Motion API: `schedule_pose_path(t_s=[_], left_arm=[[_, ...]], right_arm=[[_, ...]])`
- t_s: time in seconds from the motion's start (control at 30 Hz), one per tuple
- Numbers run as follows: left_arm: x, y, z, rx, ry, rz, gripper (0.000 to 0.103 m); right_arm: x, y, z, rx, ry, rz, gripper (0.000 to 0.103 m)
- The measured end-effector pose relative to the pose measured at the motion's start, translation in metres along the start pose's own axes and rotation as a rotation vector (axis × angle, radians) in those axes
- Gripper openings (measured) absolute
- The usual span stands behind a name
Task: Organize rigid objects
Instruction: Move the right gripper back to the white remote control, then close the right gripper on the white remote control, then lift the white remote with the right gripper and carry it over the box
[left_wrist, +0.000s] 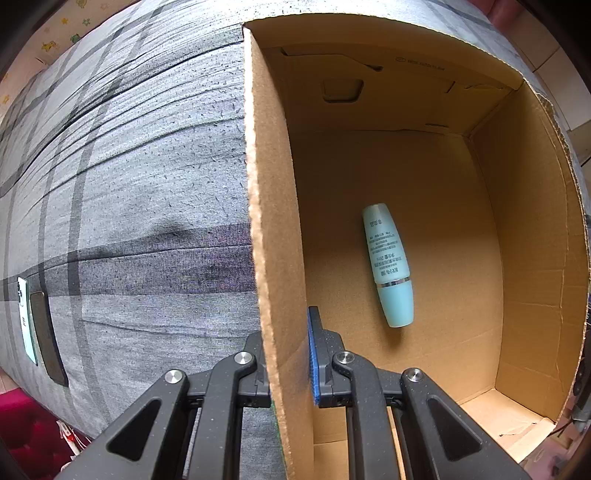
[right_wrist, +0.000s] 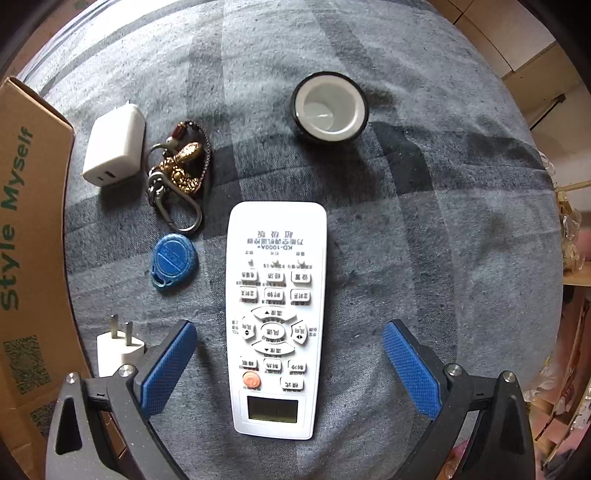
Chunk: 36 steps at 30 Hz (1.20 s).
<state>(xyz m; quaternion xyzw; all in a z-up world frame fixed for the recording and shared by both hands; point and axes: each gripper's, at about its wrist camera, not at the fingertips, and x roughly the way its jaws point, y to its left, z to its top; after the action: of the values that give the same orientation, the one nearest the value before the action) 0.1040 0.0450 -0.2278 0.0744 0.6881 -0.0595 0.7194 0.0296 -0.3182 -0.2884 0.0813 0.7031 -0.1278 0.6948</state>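
My left gripper (left_wrist: 290, 354) pinches the box (left_wrist: 273, 229) wall between its pads; the outer finger is mostly hidden behind the cardboard. Inside, at 1 o'clock from my fingers, one teal bottle (left_wrist: 389, 264) lies on the floor. Outside at 9 o'clock, two flat things (left_wrist: 35, 325) sit on the grey cloth (left_wrist: 147, 166), cut by the lens edge and hard to name.

My right gripper (right_wrist: 290, 363) is spread wide, holding nothing, its blue pads flanking one white remote (right_wrist: 275, 317) without touching it. At 9 o'clock, one plug (right_wrist: 118, 349) is partly hidden behind my finger. Farther, at 10 o'clock, lies one blue fob (right_wrist: 173, 264), then one keyring (right_wrist: 181, 175) and one white charger (right_wrist: 114, 151). At 12 o'clock sits one black-rimmed cap (right_wrist: 328, 107). The box is cut off along the left edge.
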Motion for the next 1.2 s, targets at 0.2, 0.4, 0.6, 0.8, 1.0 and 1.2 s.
schedule_pose_path(t_s=[0.2,0.4,0.6,0.8,1.0,1.2], left_arm=[[0.000,-0.001,0.000,-0.001,0.001,0.000,0.013],[0.000,0.000,0.000,-0.007,0.001,-0.001,0.013],[0.001,0.002,0.000,-0.009,0.001,-0.003,0.013],[0.001,0.005,0.000,-0.009,0.000,-0.005,0.013],[0.002,0.006,0.000,-0.010,0.002,-0.006,0.013],[0.002,0.008,0.000,-0.010,0.003,-0.008,0.013]], right_arm=[[0.005,0.000,0.005,0.010,0.006,0.018,0.102],[0.000,-0.002,0.009,0.021,0.046,0.055,0.055],[-0.009,0.000,0.010,0.011,0.029,0.061,0.049],[-0.019,0.001,0.010,0.027,0.016,0.048,0.049],[-0.039,0.004,0.014,0.029,-0.007,0.046,0.049],[-0.060,0.005,0.016,0.016,-0.035,0.047,0.049]])
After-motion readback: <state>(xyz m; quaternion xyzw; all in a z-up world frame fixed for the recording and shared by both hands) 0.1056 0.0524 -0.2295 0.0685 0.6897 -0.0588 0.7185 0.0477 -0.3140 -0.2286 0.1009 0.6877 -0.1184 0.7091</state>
